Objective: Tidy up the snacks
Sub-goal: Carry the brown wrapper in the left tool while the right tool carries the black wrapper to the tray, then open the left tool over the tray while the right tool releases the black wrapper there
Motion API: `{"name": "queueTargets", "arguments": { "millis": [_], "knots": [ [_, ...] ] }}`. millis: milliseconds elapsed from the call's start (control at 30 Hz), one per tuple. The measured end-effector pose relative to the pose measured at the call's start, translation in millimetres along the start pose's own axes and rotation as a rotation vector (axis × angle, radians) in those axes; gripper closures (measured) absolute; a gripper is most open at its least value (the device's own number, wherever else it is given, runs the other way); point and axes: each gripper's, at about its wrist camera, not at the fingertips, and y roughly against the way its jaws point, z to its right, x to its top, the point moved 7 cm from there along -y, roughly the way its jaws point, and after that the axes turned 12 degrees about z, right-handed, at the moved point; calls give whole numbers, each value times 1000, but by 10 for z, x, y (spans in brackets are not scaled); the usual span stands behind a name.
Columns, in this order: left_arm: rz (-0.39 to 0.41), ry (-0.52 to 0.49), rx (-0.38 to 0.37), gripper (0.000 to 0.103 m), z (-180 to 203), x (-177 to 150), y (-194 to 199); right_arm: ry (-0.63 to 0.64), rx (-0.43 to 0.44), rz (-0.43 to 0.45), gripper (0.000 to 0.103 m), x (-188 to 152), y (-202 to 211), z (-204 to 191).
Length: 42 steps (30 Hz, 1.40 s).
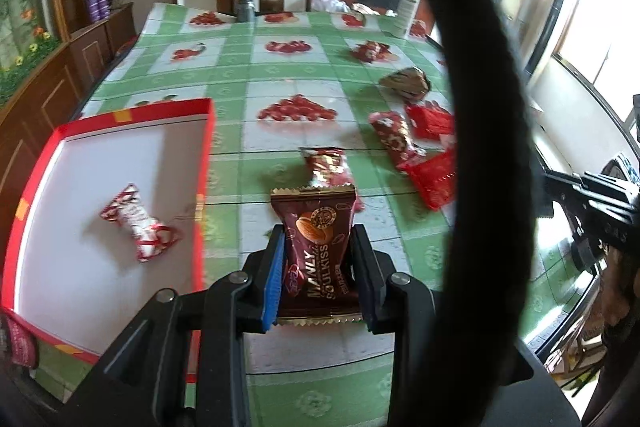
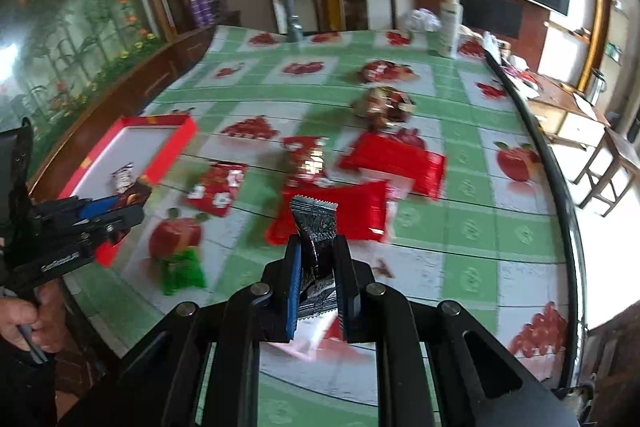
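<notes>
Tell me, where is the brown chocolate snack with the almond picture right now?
In the left wrist view the brown almond snack sits pinched between the left gripper fingers, held over the green tablecloth just right of the red box.

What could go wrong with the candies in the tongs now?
1. The right tongs pinch the black packet so it is crumpled; the candy inside might get squashed.
2. The left tongs hold the brown almond packet only by its sides; it could slip out before reaching the red box.
3. The two tongs are close together and might bump.
</notes>
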Motion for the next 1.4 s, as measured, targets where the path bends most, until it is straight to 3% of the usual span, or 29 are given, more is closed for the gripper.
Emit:
{"name": "queueTargets", "arguments": {
  "millis": [333, 700, 933, 1200, 1267, 1400],
  "knots": [
    [39, 21, 126, 70, -477, 39, 219, 97, 176, -29, 90, 9, -220, -882],
    [40, 133, 342, 70, -1515, -25, 388, 67, 374, -34, 90, 208, -671, -1820],
    [-3, 154, 378, 70, -1751, -159, 247, 74, 392, -79, 90, 318, -1168, -2279],
    [-26, 172, 386, 68, -1823, -222, 180, 79, 364, -98, 87, 333, -1459, -2387],
    [-20, 173, 389, 55, -1829, -204, 197, 69, 368, -94, 85, 335, -1446, -2370],
    [7, 161, 406, 50, -1816, -142, 266, 51, 360, -60, 69, 402, -1341, -2271]
  ]
}}
